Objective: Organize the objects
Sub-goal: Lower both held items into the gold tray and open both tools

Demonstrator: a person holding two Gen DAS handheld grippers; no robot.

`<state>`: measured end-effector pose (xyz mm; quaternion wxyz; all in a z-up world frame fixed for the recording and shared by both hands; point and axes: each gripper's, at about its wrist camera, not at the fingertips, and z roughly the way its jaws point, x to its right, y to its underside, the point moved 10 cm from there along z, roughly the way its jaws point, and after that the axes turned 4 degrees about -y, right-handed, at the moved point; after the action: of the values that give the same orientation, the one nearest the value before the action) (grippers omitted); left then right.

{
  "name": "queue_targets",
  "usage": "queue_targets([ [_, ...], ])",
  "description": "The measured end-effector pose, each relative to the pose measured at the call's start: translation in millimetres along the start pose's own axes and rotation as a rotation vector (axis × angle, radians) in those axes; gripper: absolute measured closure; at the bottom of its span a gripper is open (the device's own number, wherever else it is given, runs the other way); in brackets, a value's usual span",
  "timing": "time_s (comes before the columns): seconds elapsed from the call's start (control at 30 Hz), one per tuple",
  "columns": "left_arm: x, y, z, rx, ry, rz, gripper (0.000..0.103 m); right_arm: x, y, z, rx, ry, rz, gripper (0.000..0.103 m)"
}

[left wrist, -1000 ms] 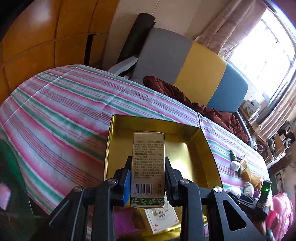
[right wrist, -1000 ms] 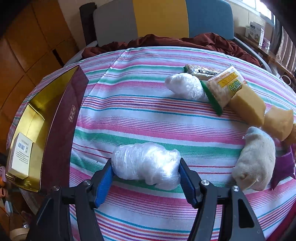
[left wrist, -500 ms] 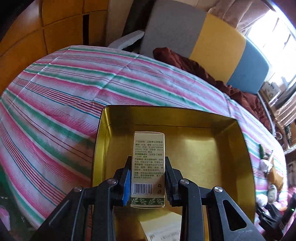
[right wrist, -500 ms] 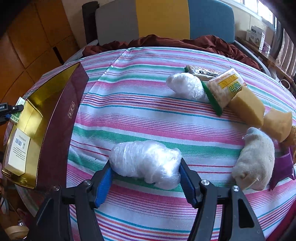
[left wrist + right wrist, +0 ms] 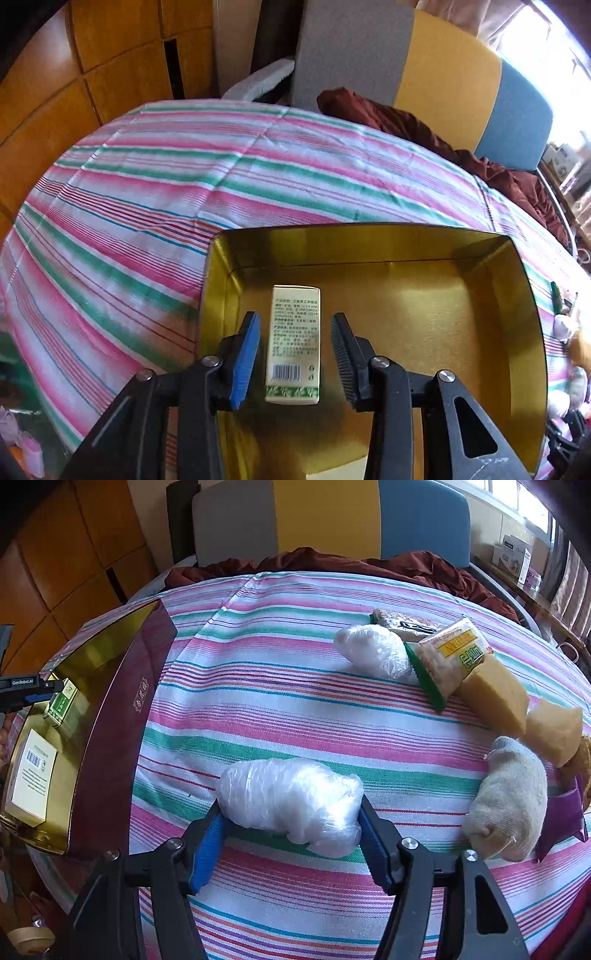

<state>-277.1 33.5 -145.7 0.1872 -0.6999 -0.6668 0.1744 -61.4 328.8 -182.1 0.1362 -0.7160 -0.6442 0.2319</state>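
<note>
Striped cloth in pink, green and white covers the bench (image 5: pixel 295 709), with wood-panelled cupboards behind and a grey, yellow and blue headboard at the far side; bright window light comes in from the right.

Directly ahead of the left claw (image 5: pixel 295 347) sits the gold tin (image 5: pixel 532 295), and the small carton (image 5: pixel 294 343) lies flat on the tin's floor between the claw's two pads, which stand apart with a clear gap on each side of it. The release looks done, so the sensible move is to draw the claw straight back and up without nudging the carton sideways. A second carton (image 5: pixel 31 775) lies nearer in the same tin, seen from the right wrist.

The right claw (image 5: pixel 291 823) is clamped on the plastic-wrapped bundle (image 5: pixel 291 801), which appears to rest on the cloth. To carry it well, lift before travelling left, clearing the tin's maroon wall (image 5: pixel 110 746), and keep the squeeze light, since the bundle looks soft.

Beyond and to the right of that claw wait another wrapped bundle (image 5: pixel 373 650), a snack packet (image 5: pixel 450 657), yellow sponges (image 5: pixel 498 698) and a rolled sock (image 5: pixel 509 797).
</note>
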Motion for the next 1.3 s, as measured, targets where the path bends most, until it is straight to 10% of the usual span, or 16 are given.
queue_targets([
  [0.57,-33.6,79.6,-121.9,0.202,0.051,-0.085,0.034,-14.2,-32.0,-24.7,0.04,-0.03,0.031,0.04],
  [0.83,-45.4,109.6,-131.3,0.189,0.018,-0.108,0.031,-120.7,-80.2,-44.0,0.082,-0.188,-0.109,0.04],
  [1.3,-82.3,122.9,-131.5,0.237,-0.021,-0.177,0.026,-269.6,-87.4,57.8,-0.164,-0.264,-0.152,0.037],
])
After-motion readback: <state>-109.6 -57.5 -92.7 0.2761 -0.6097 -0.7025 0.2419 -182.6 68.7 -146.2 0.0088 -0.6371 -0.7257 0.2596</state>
